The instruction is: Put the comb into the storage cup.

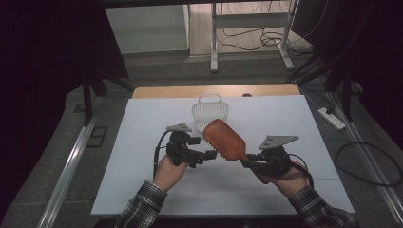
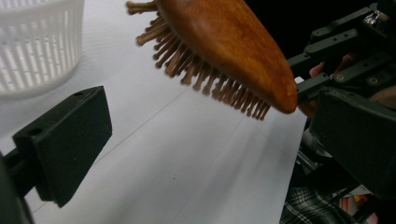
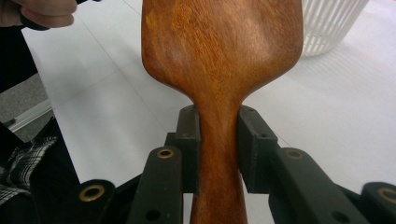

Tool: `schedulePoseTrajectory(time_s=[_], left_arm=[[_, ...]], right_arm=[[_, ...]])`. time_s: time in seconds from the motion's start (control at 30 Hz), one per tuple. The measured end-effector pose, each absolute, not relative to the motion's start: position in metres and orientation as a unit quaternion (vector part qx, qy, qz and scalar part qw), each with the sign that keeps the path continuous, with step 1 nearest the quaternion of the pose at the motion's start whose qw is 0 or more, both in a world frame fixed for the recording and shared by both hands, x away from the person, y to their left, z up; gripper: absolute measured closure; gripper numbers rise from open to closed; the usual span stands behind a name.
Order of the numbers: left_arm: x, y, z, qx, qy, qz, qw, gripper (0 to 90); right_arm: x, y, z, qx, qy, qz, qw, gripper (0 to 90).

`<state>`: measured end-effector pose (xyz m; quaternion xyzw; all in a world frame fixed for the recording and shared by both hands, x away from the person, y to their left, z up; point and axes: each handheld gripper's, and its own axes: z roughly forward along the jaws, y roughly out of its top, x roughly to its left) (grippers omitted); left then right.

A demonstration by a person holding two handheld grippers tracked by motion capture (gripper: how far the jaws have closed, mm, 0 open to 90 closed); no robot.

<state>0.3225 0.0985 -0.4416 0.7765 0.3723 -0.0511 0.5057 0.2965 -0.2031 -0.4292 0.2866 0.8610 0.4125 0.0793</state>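
Hairbrush [image 3: 219,70] handle clamped in right gripper [image 3: 219,154]; left gripper [image 1: 209,156] open beside it.

I work in a lab-like recording room: my white tabletop [image 1: 142,190] sits among dark curtains [image 1: 47,57], loose floor cables [image 1: 256,40], a power strip [image 1: 331,118] and metal stand legs [image 1: 214,52].

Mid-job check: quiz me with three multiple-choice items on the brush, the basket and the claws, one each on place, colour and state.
1. Where is the white basket?
A. beyond the hairbrush
B. in a hand
C. on the floor

2. What colour is the hairbrush?
A. blue
B. reddish-brown wood
C. black

3. How does the right claw stand?
A. open, empty
B. shut on the basket
C. shut on the hairbrush handle

Answers: 1 A, it stands on the white table behind the brush. 2 B, wood grain shows. 3 C, its jaws press the handle both sides; the left claw gapes empty.
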Motion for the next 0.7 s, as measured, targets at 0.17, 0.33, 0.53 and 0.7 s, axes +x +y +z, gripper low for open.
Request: schedulePoseTrajectory(time_s=[0.17,0.33,0.53,0.7], left_arm=[[0.325,0.094,-0.441,0.774,0.372,-0.059,0.51,0.1],[0.328,0.089,-0.441,0.771,0.371,-0.071,0.513,0.2],[0.331,0.088,-0.441,0.764,0.374,-0.087,0.519,0.2],[0.332,0.087,-0.442,0.76,0.377,-0.097,0.52,1.6]], right_arm=[[0.294,-0.199,-0.43,0.281,0.862,0.415,0.077,71.8],[0.292,-0.195,-0.43,0.277,0.862,0.419,0.073,71.8],[0.289,-0.191,-0.43,0.269,0.864,0.42,0.072,71.7],[0.288,-0.188,-0.43,0.264,0.864,0.423,0.072,71.8]])
